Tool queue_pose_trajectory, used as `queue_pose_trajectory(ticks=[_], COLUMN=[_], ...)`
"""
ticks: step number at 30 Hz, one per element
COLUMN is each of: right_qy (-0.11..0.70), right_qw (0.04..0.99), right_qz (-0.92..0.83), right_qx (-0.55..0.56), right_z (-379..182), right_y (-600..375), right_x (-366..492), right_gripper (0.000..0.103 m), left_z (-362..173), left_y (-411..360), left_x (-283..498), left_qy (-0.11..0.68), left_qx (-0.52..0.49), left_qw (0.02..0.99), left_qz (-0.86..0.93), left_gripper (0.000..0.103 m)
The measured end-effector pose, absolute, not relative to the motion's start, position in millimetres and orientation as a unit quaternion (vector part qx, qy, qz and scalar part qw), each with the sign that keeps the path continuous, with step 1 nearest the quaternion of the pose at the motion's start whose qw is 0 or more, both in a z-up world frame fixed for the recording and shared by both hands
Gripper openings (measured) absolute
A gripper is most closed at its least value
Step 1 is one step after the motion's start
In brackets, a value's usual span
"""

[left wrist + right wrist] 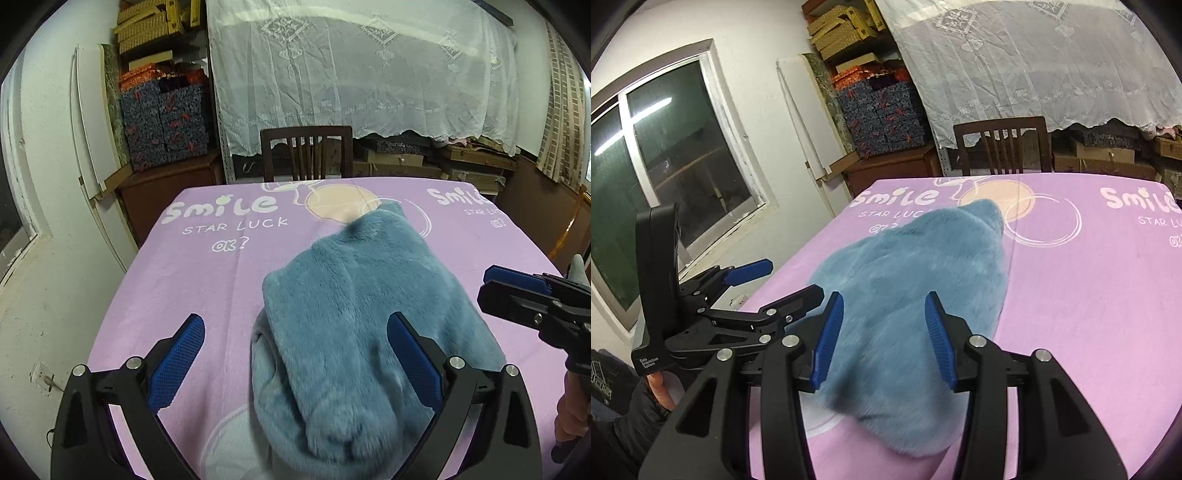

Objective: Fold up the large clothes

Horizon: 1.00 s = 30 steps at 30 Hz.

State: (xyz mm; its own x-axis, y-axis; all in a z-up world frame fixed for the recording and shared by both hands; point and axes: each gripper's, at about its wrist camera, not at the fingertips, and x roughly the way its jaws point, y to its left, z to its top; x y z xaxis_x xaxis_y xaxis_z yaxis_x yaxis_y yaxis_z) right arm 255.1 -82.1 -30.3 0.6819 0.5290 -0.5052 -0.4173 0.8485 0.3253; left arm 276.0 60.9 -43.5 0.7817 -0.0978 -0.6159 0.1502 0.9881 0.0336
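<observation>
A thick blue plush garment lies folded into a long, rounded bundle on the table, running from the near edge toward the far edge, roughly along the middle. Its pile is short, dense and velvety, with a faint seam line down its length; the far end narrows to a blunt tip that rests on a peach circle printed on the cover. At the near left side of the bundle a paler, smoother lining shows under the fur.

The table is covered by a soft lilac cloth with white lettering, "Smile", "STAR LUCK", and thin white ring outlines.

The left gripper hangs over the near end of the garment with its jaws spread wide, one blue, dimpled rubber pad over the cloth to the left, the other over the fur; neither is pinching anything. The right gripper is likewise spread, its ribbed blue pads framing the bundle's near half from above, holding nothing.

Beyond the far edge stands a dark wooden slat-back chair, with a white lace curtain behind it.
</observation>
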Motion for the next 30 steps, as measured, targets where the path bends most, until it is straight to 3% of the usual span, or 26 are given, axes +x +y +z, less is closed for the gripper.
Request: queue_pose_trajectory(ticks=[9, 23, 30], right_qy=[0.363, 0.356, 0.362], right_qw=[0.890, 0.890, 0.887], right_qz=[0.244, 0.252, 0.252], right_qx=[0.130, 0.129, 0.134], right_z=[-71.0, -80.9, -74.9], right_y=[-91.4, -95.1, -101.9], right_x=[300.2, 300.8, 300.1], right_gripper=[0.045, 0.046, 0.056], left_z=[-80.9, -83.3, -76.0], left_y=[45.7, 37.0, 41.9], left_x=[294.9, 286.5, 278.9], left_qy=[0.341, 0.319, 0.320], left_qx=[0.084, 0.122, 0.116], left_qw=[0.935, 0.940, 0.939], left_qz=[-0.049, -0.030, -0.040], left_gripper=[0.100, 0.100, 0.099])
